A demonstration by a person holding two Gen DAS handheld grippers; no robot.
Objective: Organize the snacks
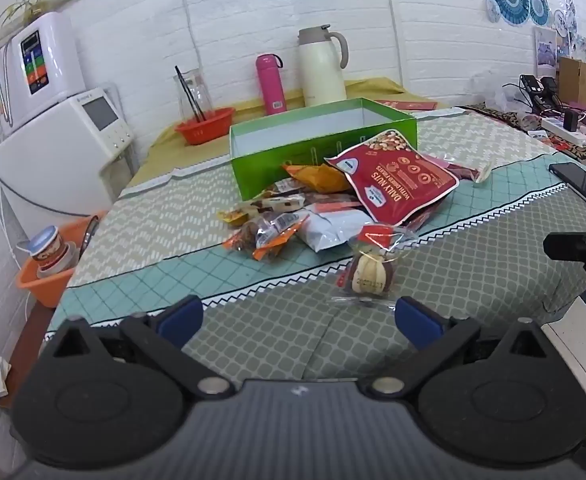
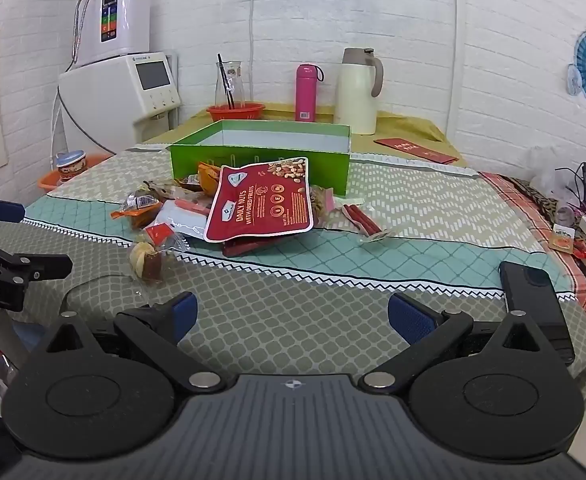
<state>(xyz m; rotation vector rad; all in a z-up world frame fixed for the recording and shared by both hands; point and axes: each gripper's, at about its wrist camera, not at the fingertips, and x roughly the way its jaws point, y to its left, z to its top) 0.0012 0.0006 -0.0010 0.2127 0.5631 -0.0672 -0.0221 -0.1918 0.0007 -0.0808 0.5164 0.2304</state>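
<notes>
Both grippers, left [image 1: 299, 318] and right [image 2: 292, 316], gape wide and empty before the snacks [image 1: 313, 216]. Only the right view shows the sausage sticks [image 2: 359, 218] fully.

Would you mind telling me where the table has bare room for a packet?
Free: the cloth between the snack pile and the phone, and left of the green box. Crowded: directly before the box, where packets overlap.

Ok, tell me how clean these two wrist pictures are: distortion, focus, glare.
Left wrist view: strong fisheye bend in the brick wall, dark corners; the Daily Nuts pouch print reads sharp. Right wrist view: same bending; green box crisp; even light, soft shadows, no strong glare.
</notes>
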